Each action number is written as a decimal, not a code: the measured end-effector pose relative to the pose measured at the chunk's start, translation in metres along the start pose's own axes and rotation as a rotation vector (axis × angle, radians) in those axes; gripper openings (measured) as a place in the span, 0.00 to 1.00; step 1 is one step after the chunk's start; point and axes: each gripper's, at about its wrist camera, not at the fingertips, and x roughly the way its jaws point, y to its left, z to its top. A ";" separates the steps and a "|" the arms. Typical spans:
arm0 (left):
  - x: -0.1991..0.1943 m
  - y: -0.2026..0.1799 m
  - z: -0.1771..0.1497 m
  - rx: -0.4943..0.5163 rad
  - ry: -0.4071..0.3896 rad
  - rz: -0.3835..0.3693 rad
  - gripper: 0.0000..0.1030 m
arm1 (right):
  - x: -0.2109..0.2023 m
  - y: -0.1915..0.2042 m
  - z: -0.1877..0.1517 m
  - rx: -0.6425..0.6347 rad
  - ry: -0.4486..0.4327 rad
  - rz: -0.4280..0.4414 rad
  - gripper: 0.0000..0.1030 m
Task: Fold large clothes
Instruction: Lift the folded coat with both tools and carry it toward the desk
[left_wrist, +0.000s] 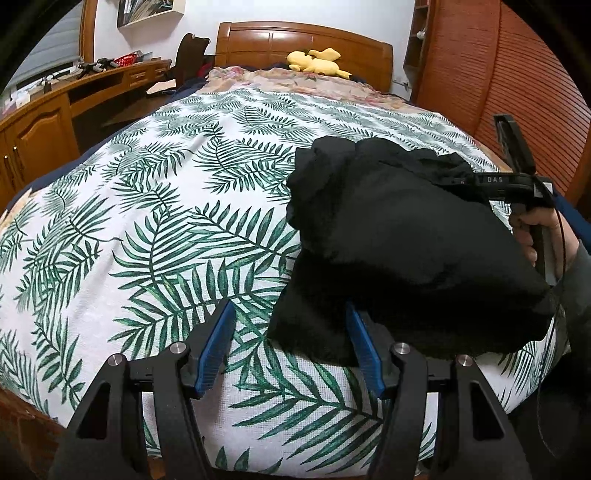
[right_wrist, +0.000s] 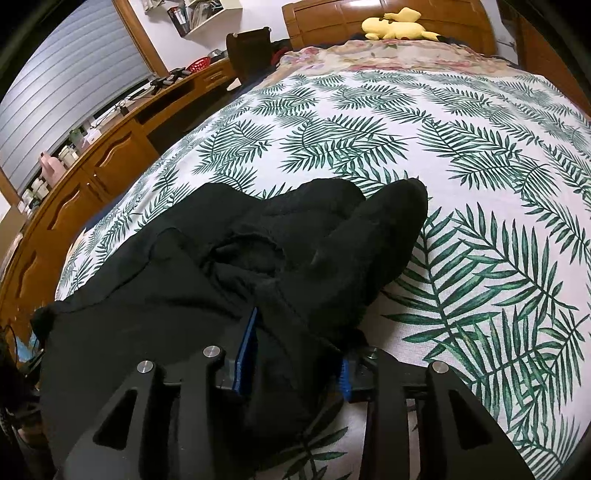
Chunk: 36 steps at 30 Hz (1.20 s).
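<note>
Garment (right_wrist: 207, 266), black and bunched near the bed's (left_wrist: 155, 206) foot edge, sits between the right gripper's (right_wrist: 291, 354) half-parted fingers for gathering, while the left gripper (left_wrist: 291, 350) hangs spread, empty.

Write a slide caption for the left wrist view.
Open left claw beside a black garment on a leaf-print bed.

In the right wrist view, the black garment (right_wrist: 207, 280) covers the fingertips of the right gripper (right_wrist: 291, 354), so we cannot tell whether its pads press the cloth. At the right edge of the left wrist view, the person's hand (left_wrist: 532, 240) is cut off. Desk clutter (right_wrist: 66, 155) at left is too small to identify.
</note>
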 end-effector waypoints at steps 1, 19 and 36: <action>0.000 0.000 0.000 -0.001 -0.002 -0.005 0.61 | 0.000 0.000 0.000 0.000 -0.001 -0.002 0.36; -0.052 -0.008 0.018 0.019 -0.152 -0.025 0.07 | -0.044 0.033 -0.006 -0.105 -0.183 0.064 0.23; -0.093 0.121 -0.004 -0.100 -0.264 0.032 0.06 | 0.014 0.171 0.014 -0.309 -0.125 0.106 0.21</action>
